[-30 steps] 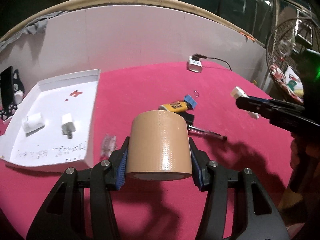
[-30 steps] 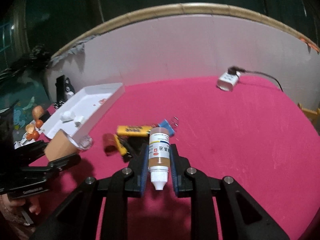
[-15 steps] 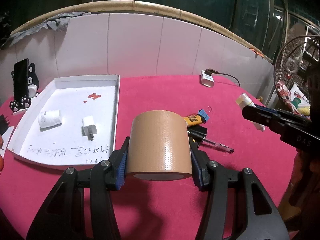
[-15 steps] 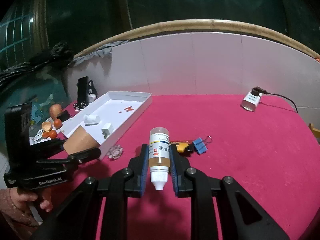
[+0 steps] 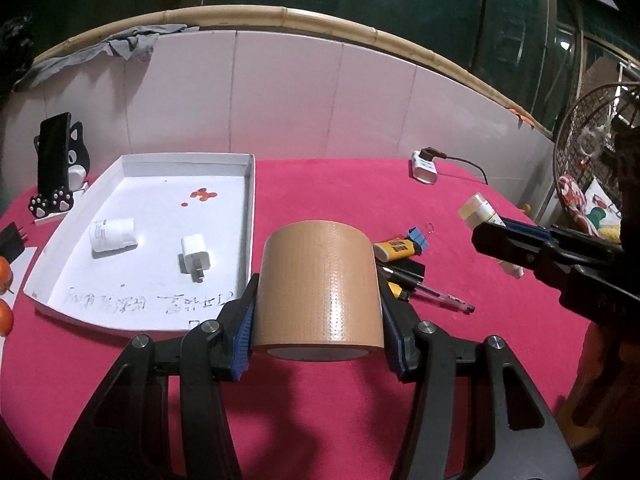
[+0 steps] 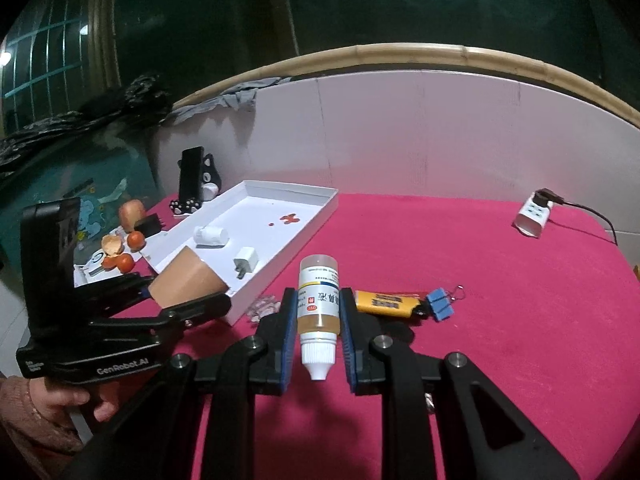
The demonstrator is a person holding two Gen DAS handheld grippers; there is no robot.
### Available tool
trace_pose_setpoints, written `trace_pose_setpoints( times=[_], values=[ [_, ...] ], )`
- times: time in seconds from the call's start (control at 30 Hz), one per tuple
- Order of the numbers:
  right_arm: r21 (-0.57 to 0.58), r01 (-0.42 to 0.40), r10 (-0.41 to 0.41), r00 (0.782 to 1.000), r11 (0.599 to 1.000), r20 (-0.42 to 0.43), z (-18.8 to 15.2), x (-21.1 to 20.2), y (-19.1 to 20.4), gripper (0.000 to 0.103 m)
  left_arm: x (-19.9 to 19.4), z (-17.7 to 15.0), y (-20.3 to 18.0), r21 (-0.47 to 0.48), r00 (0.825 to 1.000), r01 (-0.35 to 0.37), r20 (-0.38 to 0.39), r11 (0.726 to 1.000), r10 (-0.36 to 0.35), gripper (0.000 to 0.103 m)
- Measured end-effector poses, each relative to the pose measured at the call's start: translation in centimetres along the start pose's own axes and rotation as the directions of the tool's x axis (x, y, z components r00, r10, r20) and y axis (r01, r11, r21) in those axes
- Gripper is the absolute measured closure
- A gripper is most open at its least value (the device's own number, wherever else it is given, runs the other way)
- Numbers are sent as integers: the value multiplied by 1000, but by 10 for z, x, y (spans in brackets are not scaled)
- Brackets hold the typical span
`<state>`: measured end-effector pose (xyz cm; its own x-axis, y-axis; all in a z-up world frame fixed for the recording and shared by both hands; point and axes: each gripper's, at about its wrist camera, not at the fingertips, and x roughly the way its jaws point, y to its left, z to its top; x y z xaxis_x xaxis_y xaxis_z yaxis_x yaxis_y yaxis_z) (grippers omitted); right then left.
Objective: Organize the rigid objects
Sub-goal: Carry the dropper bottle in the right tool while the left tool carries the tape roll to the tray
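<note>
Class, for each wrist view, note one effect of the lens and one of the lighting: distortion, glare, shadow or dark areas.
Left wrist view: the fisheye bows the bamboo rail into an arc; glare streaks the tape roll, whose shadow falls on the red cloth below it.
Right wrist view: the wall bulges likewise; the corners go black, the background is dim, and the bottle is sharp and evenly lit.

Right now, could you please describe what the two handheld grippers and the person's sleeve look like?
Both grippers, left gripper and right gripper, are matte black with blue-padded fingers and silver bolts. The left's body carries white "GenRobot.AI" lettering. A pinkish knitted sleeve covers the wrist.
</note>
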<state>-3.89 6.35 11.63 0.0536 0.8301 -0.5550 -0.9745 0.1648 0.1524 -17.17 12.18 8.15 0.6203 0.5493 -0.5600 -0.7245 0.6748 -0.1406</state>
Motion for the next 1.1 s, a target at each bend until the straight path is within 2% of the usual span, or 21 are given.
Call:
trace_pose_setpoints(
  times=[0.3, 0.5, 0.73, 1.1],
  values=[
    [-37, -32, 32, 999, 999, 4, 15, 10, 21, 84, -7, 3, 9, -13, 1000, -11, 21, 1000, 12, 51],
    [-55, -48, 48, 999, 997, 6, 30, 29, 35, 84, -13, 12, 33, -30, 996, -73, 44, 997, 74, 51],
    [-91, -18, 16, 1000, 996, -24, 39, 55, 45, 84, -26, 20, 80, -91, 983, -166, 65, 982, 172, 51],
    [-110, -13, 6, 998, 994, -63, 55, 79, 57, 84, -34, 23, 155, -194, 957, -278, 27, 941, 288, 51]
  ],
)
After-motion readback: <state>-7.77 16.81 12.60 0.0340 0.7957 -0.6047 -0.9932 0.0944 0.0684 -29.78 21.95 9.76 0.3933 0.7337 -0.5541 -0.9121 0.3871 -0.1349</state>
